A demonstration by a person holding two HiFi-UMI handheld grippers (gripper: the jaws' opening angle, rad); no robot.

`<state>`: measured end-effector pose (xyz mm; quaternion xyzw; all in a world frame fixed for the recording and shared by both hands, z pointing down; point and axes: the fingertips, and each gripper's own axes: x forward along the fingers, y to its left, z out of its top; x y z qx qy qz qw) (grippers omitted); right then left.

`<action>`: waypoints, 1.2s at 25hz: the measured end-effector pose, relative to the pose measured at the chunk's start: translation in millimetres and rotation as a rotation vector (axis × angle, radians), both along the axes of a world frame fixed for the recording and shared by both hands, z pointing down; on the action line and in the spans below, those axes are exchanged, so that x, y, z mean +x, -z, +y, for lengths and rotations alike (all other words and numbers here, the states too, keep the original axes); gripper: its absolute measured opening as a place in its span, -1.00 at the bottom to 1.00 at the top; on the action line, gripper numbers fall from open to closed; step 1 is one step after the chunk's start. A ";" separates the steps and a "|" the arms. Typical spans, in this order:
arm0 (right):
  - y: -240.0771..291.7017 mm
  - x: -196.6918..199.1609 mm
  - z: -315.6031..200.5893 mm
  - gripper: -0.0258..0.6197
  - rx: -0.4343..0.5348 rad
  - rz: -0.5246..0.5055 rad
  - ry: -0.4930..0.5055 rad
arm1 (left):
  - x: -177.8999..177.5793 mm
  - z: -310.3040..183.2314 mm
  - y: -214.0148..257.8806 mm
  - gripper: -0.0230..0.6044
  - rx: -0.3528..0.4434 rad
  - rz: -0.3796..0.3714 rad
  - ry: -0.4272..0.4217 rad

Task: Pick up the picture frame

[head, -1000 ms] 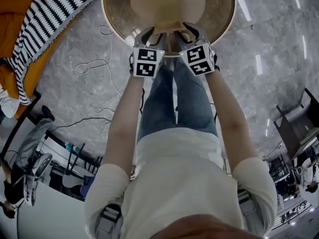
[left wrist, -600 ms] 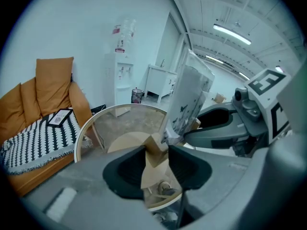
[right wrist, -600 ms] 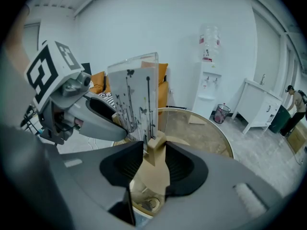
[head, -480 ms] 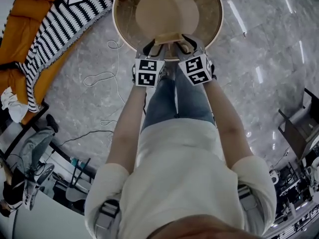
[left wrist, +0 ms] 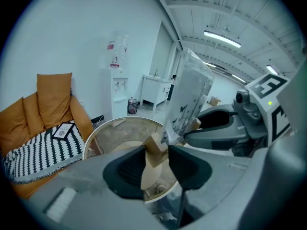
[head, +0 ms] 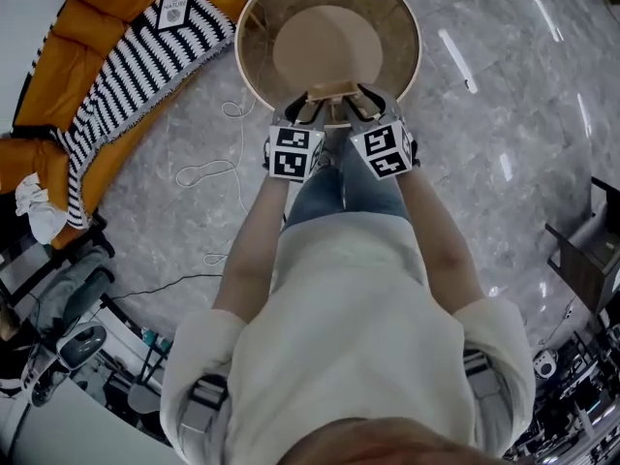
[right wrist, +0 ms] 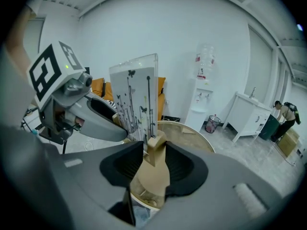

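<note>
The picture frame is a clear panel point(left wrist: 188, 94) printed with butterflies and stems, standing upright in a light wooden base point(head: 333, 93). It hangs in the air above the round wooden table point(head: 412, 48). My left gripper point(left wrist: 156, 163) is shut on one end of the base point(left wrist: 154, 150). The other end point(right wrist: 156, 147) sits between the pads of my right gripper point(right wrist: 154, 163), which is shut on it too. The panel point(right wrist: 136, 97) rises straight up between the two grippers. In the head view the left gripper point(head: 308, 111) and right gripper point(head: 361, 105) sit side by side over the table's near rim.
An orange sofa point(head: 73, 61) with a black-and-white striped blanket point(head: 136, 56) lies left of the table. A white cable point(head: 208, 172) loops over the grey marble floor. A water dispenser point(left wrist: 117, 80), a bin point(left wrist: 133, 105) and a white cabinet point(left wrist: 156, 87) stand by the far wall.
Both grippers have risen together with the picture frame held between them. The table below looks smaller and farther away in the head view.
</note>
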<state>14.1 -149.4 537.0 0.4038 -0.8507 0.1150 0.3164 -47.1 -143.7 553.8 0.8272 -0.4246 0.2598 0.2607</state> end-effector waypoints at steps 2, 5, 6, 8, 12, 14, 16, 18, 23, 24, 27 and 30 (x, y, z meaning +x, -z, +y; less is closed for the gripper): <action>11.4 1.6 7.4 -0.47 0.014 0.000 -0.003 | 1.5 6.7 11.1 -0.45 0.013 0.001 -0.005; 27.1 3.5 18.7 -0.47 0.025 -0.001 -0.004 | 3.4 17.4 26.7 -0.45 0.025 0.007 -0.010; 32.0 4.4 21.8 -0.47 0.029 -0.002 -0.005 | 4.3 20.3 31.5 -0.45 0.030 0.008 -0.011; 40.7 4.8 27.3 -0.48 0.038 -0.009 -0.010 | 4.6 25.3 40.2 -0.45 0.042 0.008 -0.018; 56.0 3.9 37.5 -0.48 0.050 -0.022 -0.017 | 3.0 34.2 56.5 -0.45 0.059 0.009 -0.031; 63.9 2.1 42.3 -0.48 0.061 -0.027 -0.018 | 1.1 39.0 64.1 -0.45 0.064 0.014 -0.034; 71.0 0.7 47.6 -0.48 0.071 -0.037 -0.019 | -0.4 44.1 71.5 -0.45 0.072 0.018 -0.037; 78.2 -0.1 52.7 -0.48 0.080 -0.042 -0.021 | -1.4 48.7 78.2 -0.45 0.083 0.021 -0.041; 97.7 -3.9 67.3 -0.48 0.105 -0.059 -0.025 | -5.2 61.8 94.1 -0.45 0.105 0.027 -0.056; 99.9 -4.7 71.2 -0.48 0.109 -0.062 -0.024 | -5.9 65.5 96.1 -0.45 0.107 0.030 -0.058; 105.1 -7.1 78.0 -0.49 0.121 -0.068 -0.024 | -8.5 72.0 101.2 -0.45 0.114 0.040 -0.059; 108.7 -10.2 83.4 -0.49 0.130 -0.072 -0.030 | -11.5 76.6 104.6 -0.45 0.123 0.043 -0.061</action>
